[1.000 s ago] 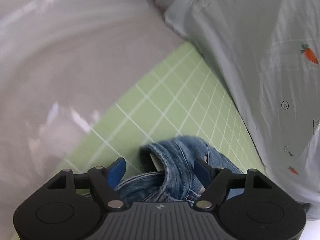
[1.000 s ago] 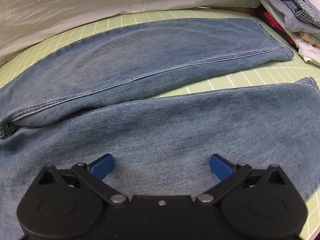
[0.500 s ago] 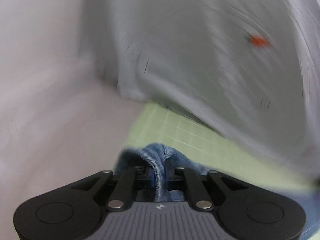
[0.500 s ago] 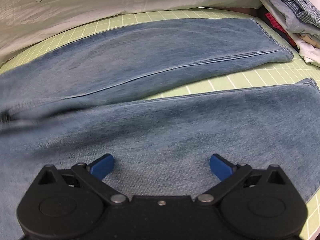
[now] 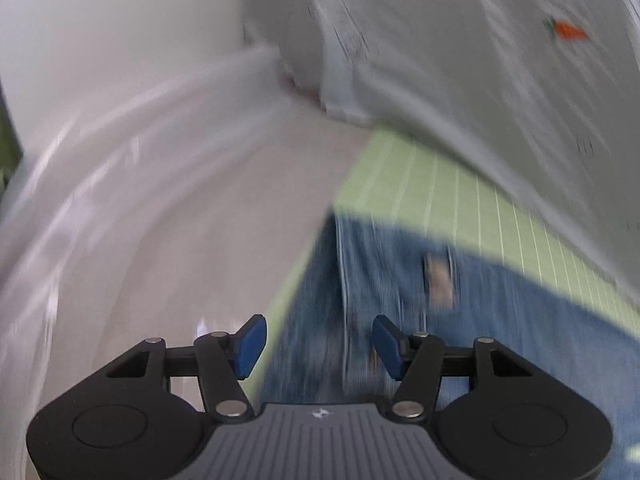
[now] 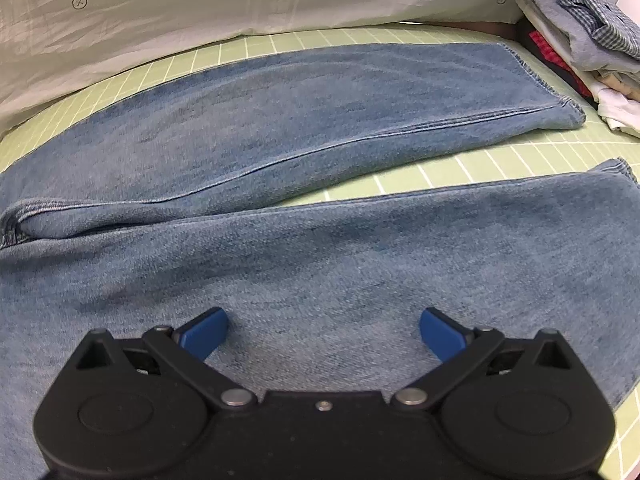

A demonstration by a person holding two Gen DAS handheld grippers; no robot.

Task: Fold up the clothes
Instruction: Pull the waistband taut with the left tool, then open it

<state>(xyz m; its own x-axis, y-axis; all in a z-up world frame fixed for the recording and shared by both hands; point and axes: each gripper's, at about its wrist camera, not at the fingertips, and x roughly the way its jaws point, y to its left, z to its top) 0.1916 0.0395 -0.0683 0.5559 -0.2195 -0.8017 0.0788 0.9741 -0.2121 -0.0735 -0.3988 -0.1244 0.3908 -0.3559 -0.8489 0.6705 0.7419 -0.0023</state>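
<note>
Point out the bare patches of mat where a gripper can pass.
Free: the green grid mat wedge between the two legs of the blue denim jeans, and a strip between the upper leg and the white printed sheet. Crowded: the folded clothes stack, far right.

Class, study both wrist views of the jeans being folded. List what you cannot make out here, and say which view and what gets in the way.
- Left wrist view: motion blur smears the jeans; the tan patch is unreadable.
- Left wrist view: whether the open left gripper touches the denim, blurred.
- Right wrist view: the waistband is cut off by the left edge.
- Right wrist view: the clothes stack is cropped by the frame edge.
- Right wrist view: the right gripper body hides the denim beneath.
</note>
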